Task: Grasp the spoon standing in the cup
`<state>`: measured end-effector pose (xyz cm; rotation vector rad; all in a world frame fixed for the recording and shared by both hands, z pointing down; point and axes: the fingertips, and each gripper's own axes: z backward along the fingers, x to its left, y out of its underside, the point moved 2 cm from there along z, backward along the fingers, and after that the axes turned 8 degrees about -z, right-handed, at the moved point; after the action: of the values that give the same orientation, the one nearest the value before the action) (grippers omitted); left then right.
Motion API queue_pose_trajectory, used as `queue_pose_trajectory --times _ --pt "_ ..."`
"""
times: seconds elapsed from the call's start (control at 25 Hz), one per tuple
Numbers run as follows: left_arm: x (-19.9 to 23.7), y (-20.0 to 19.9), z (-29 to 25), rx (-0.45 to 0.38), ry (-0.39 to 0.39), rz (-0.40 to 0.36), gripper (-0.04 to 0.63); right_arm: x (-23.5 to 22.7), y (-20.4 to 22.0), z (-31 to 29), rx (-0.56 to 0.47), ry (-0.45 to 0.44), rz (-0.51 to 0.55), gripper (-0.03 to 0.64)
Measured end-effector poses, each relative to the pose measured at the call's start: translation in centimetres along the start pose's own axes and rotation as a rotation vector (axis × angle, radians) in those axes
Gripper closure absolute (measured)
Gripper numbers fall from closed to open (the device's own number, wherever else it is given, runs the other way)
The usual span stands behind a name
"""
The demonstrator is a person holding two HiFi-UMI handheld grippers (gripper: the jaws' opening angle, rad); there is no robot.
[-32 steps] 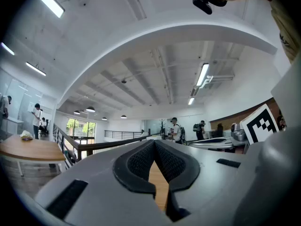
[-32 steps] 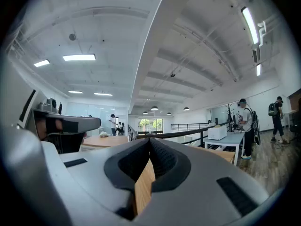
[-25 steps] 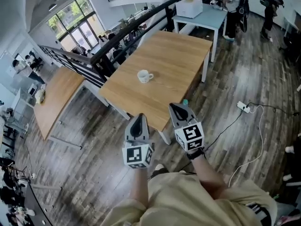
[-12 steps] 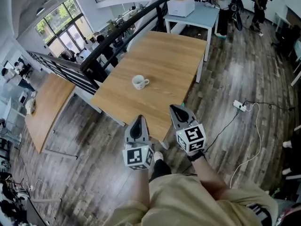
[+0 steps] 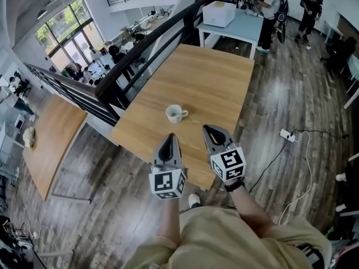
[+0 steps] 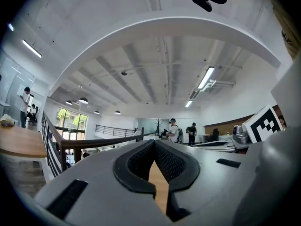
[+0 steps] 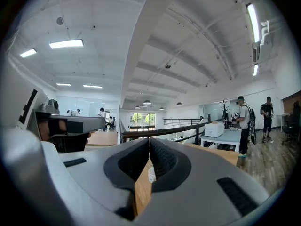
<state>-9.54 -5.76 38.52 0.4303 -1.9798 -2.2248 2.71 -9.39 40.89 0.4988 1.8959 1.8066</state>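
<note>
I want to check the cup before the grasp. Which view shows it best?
The head view: the whole white cup stands on the wooden table, with its handle to the right. The right gripper view shows only a white sliver of it. The left gripper view shows none of it.

Dark plank floor (image 5: 291, 88) runs under a long pale wooden table (image 5: 196, 72), and a white power strip (image 5: 287, 133) lies on the boards. A black railing (image 5: 140, 41) runs along the table's left side, with a second wooden table (image 5: 47, 142) beyond it. A light blue table (image 5: 244, 27) carries a white box (image 5: 218, 14). Tall windows (image 5: 64, 38) glow far left; strip lights (image 7: 66, 44) cross the white ceiling
</note>
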Motion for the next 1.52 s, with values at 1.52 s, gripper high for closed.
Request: queue_pose_trajectory --times 1.52 --pt "10.5 19.7 -19.3 0.305 -0.009 0.167 0.584 -10.5 19.3 -22.2 0.467 0.075 -0.165 0.6"
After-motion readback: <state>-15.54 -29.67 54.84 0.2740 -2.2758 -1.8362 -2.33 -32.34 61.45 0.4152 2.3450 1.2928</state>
